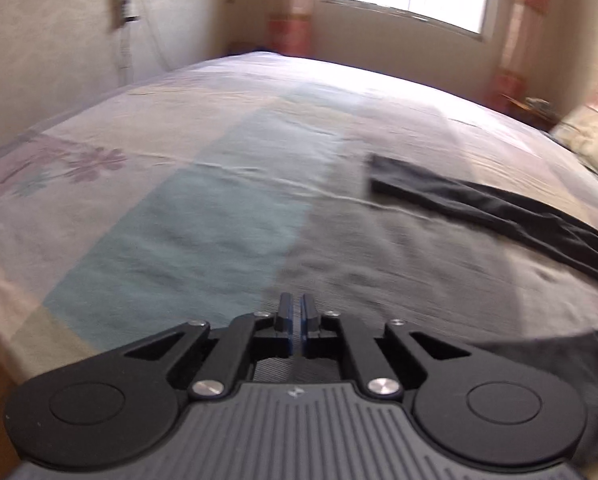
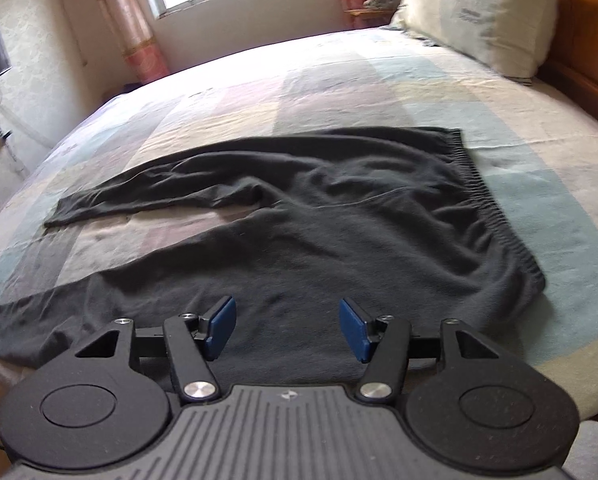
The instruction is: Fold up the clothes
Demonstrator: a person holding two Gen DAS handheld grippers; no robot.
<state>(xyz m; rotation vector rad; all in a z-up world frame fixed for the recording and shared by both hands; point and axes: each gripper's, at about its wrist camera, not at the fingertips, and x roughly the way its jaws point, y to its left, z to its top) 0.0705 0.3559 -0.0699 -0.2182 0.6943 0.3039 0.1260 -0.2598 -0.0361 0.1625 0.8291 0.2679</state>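
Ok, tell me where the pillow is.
In the right wrist view, the pillow sits top right on the bed, against the wooden headboard, beyond the dark trousers.

No word or number can be read anywhere here; only a small pale emblem, too tiny to make out, sits on each gripper body (image 2: 287,395) behind the fingers (image 2: 357,330).
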